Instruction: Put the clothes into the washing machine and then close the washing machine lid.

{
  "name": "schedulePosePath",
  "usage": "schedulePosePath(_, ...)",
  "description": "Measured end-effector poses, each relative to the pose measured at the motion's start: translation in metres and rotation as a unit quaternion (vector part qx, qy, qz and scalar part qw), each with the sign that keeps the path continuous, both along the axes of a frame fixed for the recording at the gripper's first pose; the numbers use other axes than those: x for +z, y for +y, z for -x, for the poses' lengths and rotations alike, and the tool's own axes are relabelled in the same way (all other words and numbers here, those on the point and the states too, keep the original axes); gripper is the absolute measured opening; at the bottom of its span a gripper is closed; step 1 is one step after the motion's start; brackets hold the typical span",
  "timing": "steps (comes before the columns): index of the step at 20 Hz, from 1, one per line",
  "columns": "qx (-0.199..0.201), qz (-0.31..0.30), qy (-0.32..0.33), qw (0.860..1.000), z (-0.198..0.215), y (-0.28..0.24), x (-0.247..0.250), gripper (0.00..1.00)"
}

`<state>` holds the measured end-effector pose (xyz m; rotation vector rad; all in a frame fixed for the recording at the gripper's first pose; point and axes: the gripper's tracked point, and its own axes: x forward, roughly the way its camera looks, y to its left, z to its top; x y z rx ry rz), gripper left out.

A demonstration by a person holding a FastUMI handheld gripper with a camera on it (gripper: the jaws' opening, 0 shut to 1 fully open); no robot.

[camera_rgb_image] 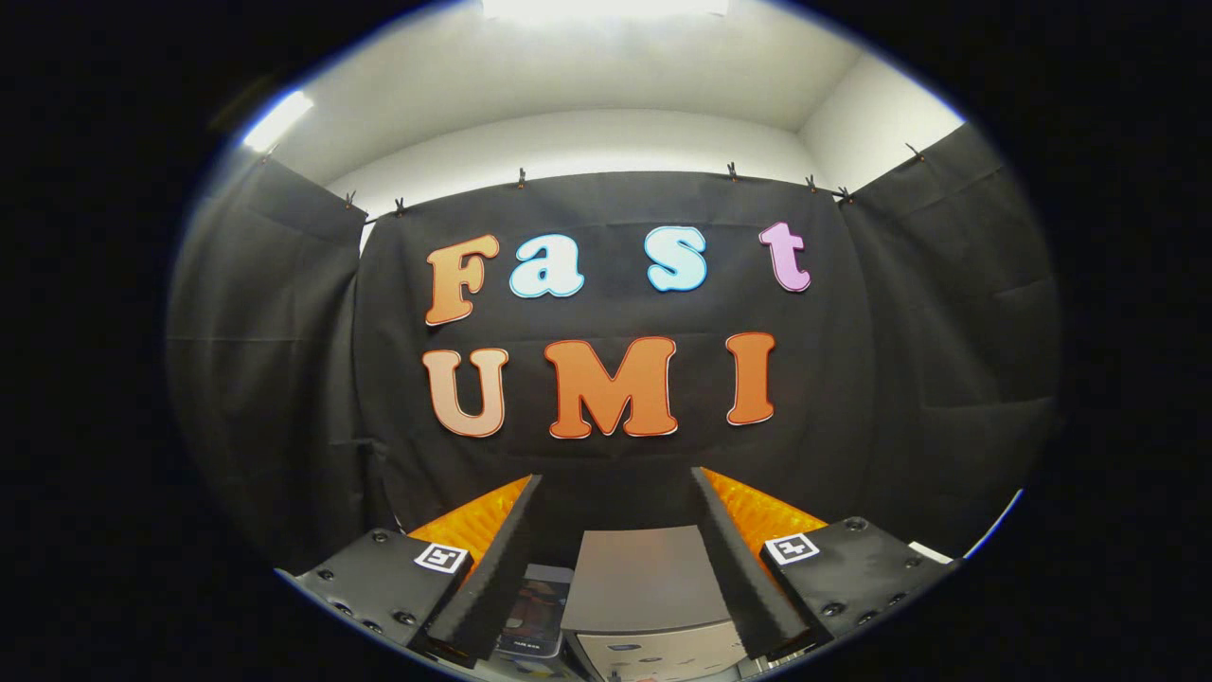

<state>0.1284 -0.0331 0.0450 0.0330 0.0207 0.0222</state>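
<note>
Black cloth (606, 445) hangs across the booth's walls, with white wall and a ceiling light (606, 8) above at 12 o'clock. Below, between the 2 fingers, sits the washing machine (644, 592) with its grey lid (closed, as far as it shows), a dark box (536, 606) touching its side at 9 o'clock. The gripper (615, 483) is spread wide, holding nothing.

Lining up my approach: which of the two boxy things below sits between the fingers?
The pale grey flat-topped box, likely the washing machine, framed by the open fingers; the smaller dark box hides partly behind one.
</note>
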Motion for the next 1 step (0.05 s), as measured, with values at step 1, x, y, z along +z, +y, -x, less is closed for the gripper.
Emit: schedulePosePath(1, 0.0, 0.0, 0.0, 1.0, -0.0031, 0.0004, -0.0012, 0.98)
